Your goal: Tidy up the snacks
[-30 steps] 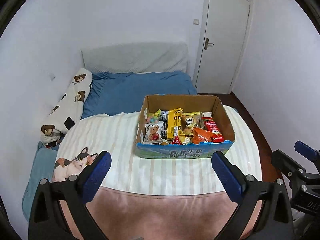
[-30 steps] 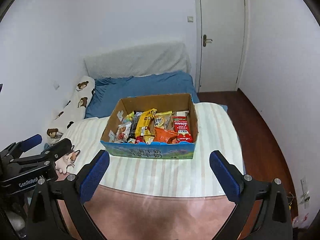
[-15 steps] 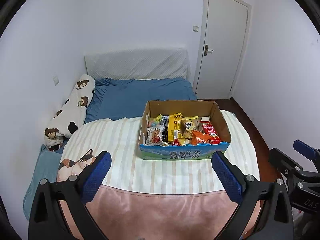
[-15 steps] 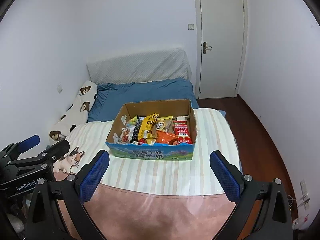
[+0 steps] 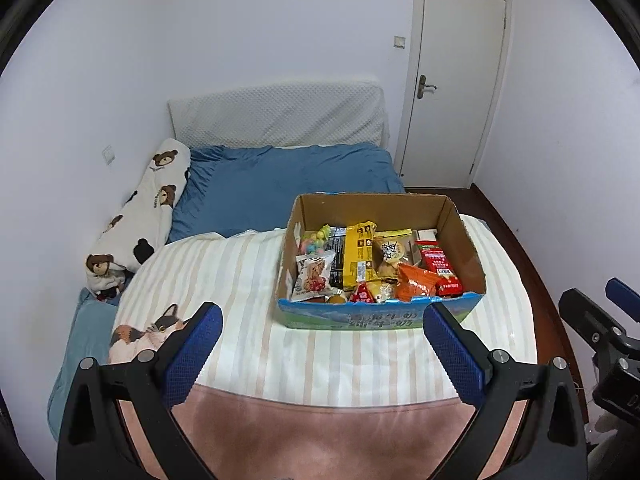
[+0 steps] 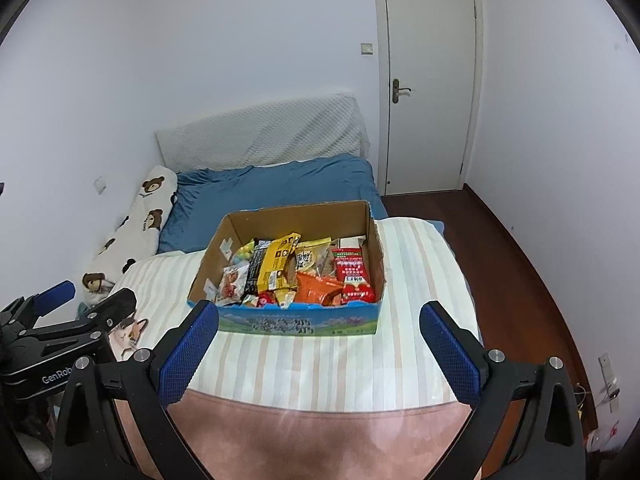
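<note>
On the bed, left to right, as the left wrist view shows it:

- Bear-print bolster [image 5: 136, 224]: lies along the wall edge, well apart from the work area; no part in the task.
- Cat-print patch [image 5: 140, 334] on the striped blanket [image 5: 224, 280]: flat, near the left finger of the left gripper [image 5: 320, 354].
- Left gripper: fingers spread wide, nothing between them, hovering short of the box. Judged a ready posture, open enough to take a packet.
- Cardboard box [image 5: 380, 318]: open top, blue printed front, resting on the striped blanket right of centre. It holds the snacks, so it is the task's working container.
- Snacks, all inside the box: white packet [image 5: 314, 278] at the left front; yellow packet [image 5: 358, 256] leaning upright mid-box; orange packet [image 5: 416, 286] at the front; red packet [image 5: 438, 266] against the right wall. They overlap loosely, which suggests sorting is not yet begun.
- Right gripper [image 6: 319, 354]: likewise spread and empty, aimed at the box front from its own view.
- Door [image 5: 452, 92]: shut, far right.

Risk, as a judgement: the soft blanket may let the box shift if a packet is pulled sideways.
</note>
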Motion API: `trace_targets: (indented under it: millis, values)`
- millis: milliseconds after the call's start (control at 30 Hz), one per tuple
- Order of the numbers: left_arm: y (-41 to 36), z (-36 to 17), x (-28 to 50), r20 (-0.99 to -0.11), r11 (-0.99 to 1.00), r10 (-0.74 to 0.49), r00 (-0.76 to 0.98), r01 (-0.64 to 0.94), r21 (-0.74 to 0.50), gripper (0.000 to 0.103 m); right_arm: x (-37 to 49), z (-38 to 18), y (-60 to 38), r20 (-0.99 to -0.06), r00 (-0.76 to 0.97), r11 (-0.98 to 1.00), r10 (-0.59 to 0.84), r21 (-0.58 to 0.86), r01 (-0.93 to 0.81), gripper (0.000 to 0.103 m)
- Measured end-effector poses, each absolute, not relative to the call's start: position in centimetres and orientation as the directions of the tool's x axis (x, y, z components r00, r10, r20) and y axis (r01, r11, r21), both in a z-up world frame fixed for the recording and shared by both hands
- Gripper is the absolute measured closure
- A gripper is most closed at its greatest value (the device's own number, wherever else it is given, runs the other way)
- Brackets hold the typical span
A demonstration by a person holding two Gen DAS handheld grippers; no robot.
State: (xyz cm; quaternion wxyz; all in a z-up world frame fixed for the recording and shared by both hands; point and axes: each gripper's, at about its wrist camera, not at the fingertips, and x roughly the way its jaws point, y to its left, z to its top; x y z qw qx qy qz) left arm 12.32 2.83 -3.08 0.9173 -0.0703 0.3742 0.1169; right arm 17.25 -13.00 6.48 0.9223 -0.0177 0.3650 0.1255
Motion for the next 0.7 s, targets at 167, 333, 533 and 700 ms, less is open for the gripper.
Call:
trace_targets:
  millis: [167,333,533,700]
  values:
    - [3.1,-4.3,14.9,-0.725,0.963,0.168,0.668,-0.269,-0.025,0.000,20.3,5.0,-12.7,-0.699,0.686,0.974,0.201,0.065,-0.219,0.001]
    - [3.4,-5.6,17.2,-0.746,0.961,0.174,0.643,-0.275,-0.013,0.000,22.9,3.4,-12.6,-0.721,0.669,0.979,0.179,0.062,-0.195,0.001]
    - [3.9,-7.7,20.2,-0.789,0.961,0.156,0.594,-0.275,-0.017,0.000,25.7,0.8,-12.7,-0.765,0.626,0.984,0.151,0.055,-0.170,0.000]
    - [4.2,-9.6,22.4,-0.835,0.964,0.125,0.537,-0.266,-0.027,0.000,28.0,-1.7,-12.6,-0.810,0.568,0.984,0.145,0.056,-0.171,0.001]
